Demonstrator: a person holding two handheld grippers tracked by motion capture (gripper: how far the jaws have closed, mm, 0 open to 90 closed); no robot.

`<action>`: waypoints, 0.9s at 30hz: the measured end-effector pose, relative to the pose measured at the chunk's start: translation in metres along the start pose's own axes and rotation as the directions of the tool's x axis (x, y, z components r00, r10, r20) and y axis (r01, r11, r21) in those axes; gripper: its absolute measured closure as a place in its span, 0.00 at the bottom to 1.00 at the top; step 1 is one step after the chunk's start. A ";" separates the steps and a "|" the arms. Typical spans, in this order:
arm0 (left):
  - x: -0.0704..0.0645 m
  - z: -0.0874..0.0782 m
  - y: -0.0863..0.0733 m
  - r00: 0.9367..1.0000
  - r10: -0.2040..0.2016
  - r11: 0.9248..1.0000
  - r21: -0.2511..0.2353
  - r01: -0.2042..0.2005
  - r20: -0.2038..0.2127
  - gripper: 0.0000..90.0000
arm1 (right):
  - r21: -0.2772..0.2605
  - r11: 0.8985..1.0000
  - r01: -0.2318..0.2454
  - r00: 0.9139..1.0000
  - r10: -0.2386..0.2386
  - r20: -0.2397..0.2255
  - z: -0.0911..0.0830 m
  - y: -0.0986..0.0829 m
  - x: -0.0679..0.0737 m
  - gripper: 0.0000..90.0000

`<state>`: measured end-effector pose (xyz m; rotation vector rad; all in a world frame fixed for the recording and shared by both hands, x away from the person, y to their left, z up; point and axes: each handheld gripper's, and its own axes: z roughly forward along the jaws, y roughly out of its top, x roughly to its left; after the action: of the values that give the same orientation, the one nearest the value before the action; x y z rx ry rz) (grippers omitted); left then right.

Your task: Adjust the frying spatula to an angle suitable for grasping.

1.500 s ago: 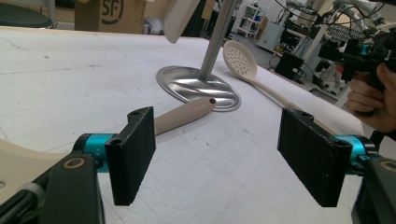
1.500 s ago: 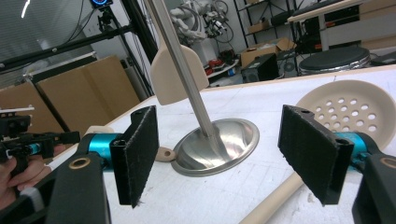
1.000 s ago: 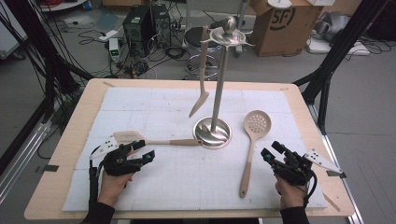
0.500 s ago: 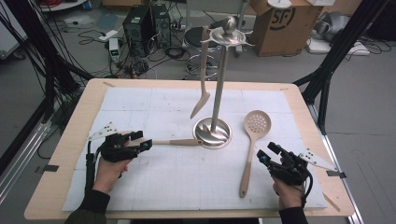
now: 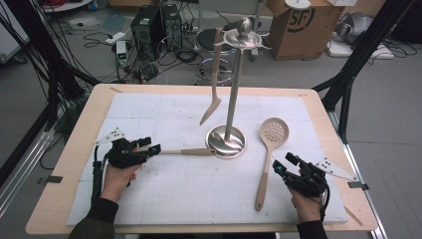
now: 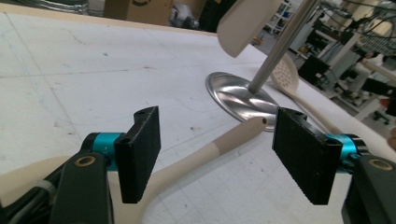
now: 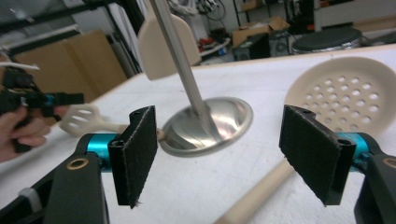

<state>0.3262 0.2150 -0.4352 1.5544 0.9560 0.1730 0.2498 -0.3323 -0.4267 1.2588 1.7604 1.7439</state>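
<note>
A steel utensil stand (image 5: 227, 141) rises from a round base mid-mat, and a beige spatula (image 5: 214, 87) hangs from its top. A beige slotted turner lies left of the base; its handle (image 5: 191, 151) points at the base. My left gripper (image 5: 152, 145) is open over the turner's head end, and the handle (image 6: 224, 142) runs between the jaws in the left gripper view. A beige skimmer (image 5: 273, 133) lies right of the stand. Just right of the skimmer's handle, my right gripper (image 5: 283, 163) is open and holds nothing; it faces the stand base (image 7: 210, 123) and the skimmer head (image 7: 345, 100).
A white gridded mat (image 5: 149, 112) covers the wooden table (image 5: 84, 119). Beyond the far edge stand a cardboard box (image 5: 298, 25), black equipment and floor cables. Dark frame legs (image 5: 348, 84) flank the table. The other hand with the left gripper (image 7: 28, 100) is at the left of the right gripper view.
My left gripper has moved away from the person and now covers the slotted turner's head. My right gripper has shifted slightly left toward the skimmer's handle. Both stay open.
</note>
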 end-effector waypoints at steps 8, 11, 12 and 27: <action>-0.002 0.000 0.015 0.999 0.038 0.999 0.030 -0.038 -0.014 0.38 | 0.009 1.000 -0.006 1.000 0.006 0.002 0.001 0.000 -0.001 0.31; 0.001 0.001 0.024 0.998 0.054 0.998 0.039 -0.053 -0.027 0.37 | 0.010 1.000 -0.009 1.000 0.009 0.003 0.001 0.000 -0.001 0.31; 0.002 0.001 0.025 0.998 0.054 0.998 0.045 -0.052 -0.029 0.37 | 0.014 1.000 -0.011 1.000 0.011 0.002 0.001 0.000 -0.001 0.31; 0.011 0.019 0.019 0.995 0.084 0.985 0.157 -0.077 -0.044 0.36 | 0.064 0.997 -0.051 0.998 0.048 0.047 0.003 -0.002 -0.006 0.31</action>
<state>0.3540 0.2091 -0.4281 1.7400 0.9650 0.1996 0.2545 -0.3348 -0.4309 1.3691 1.7875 1.6829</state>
